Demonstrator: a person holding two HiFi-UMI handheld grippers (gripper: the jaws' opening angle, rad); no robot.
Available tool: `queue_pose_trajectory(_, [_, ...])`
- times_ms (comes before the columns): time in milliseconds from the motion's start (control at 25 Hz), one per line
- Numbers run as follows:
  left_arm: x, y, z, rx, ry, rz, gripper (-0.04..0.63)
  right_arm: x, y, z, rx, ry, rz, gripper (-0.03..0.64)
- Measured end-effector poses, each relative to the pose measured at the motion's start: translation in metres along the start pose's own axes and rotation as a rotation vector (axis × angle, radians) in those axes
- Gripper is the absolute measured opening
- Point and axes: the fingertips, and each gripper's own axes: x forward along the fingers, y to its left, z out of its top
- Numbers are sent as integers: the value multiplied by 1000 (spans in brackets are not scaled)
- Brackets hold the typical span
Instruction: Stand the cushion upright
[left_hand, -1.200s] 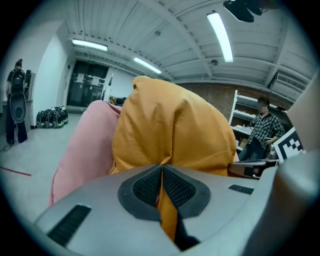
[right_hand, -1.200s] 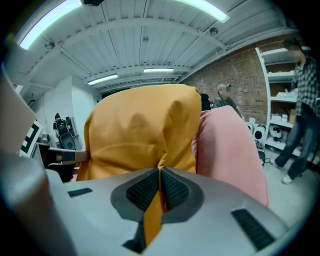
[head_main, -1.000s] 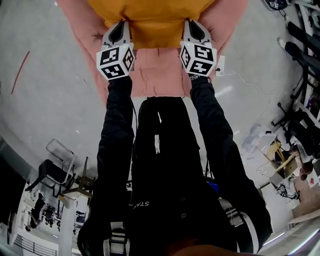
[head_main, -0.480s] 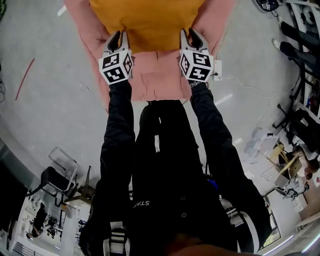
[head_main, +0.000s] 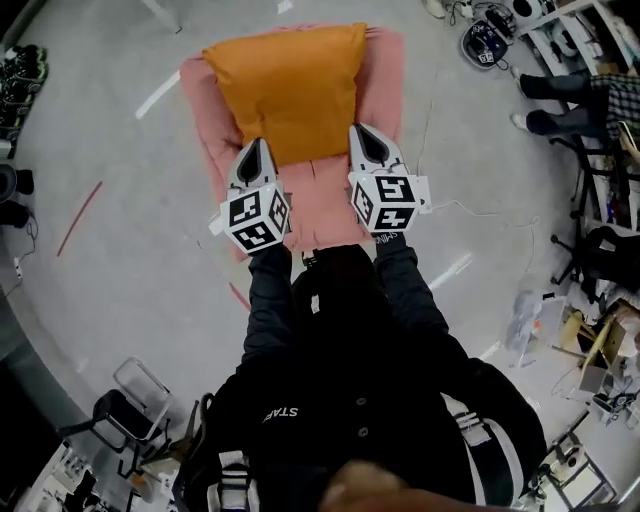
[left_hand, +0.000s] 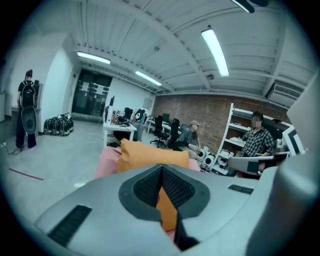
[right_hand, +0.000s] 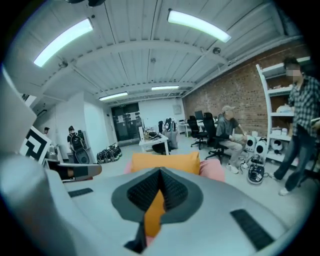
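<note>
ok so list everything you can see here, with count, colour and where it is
orange cushion: 1, orange, on the pink mat
pink mat: 1, pink, on the grey floor
red line: 1, red, floor left of the mat
cable: 1, white, floor right of the mat
chair: 1, black, lower left in the head view
standing person: 1, black clothes, far wall
seated person: 1, light clothes, by the brick wall
shelves: 1, white, by the brick wall
jacket: 1, black, wearer's own
left gripper: 1, grey, just closed on the cushion's near left corner
right gripper: 1, grey, just closed on its near right corner
</note>
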Motion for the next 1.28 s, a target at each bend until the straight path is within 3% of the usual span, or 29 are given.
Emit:
queue_pose_trajectory(320, [-86, -55, 85, 29, -116, -96, 0, -87, 65, 78, -23, -147, 31, 12])
queue_pose_trajectory(640, [-150, -80, 104, 69, -150, -140, 0, -146, 96, 103, -52, -191, 36, 12])
queue_pose_trajectory(1280, [-173, -131, 155, 177, -255, -179, 0, -188, 100, 165, -134, -337, 64, 12])
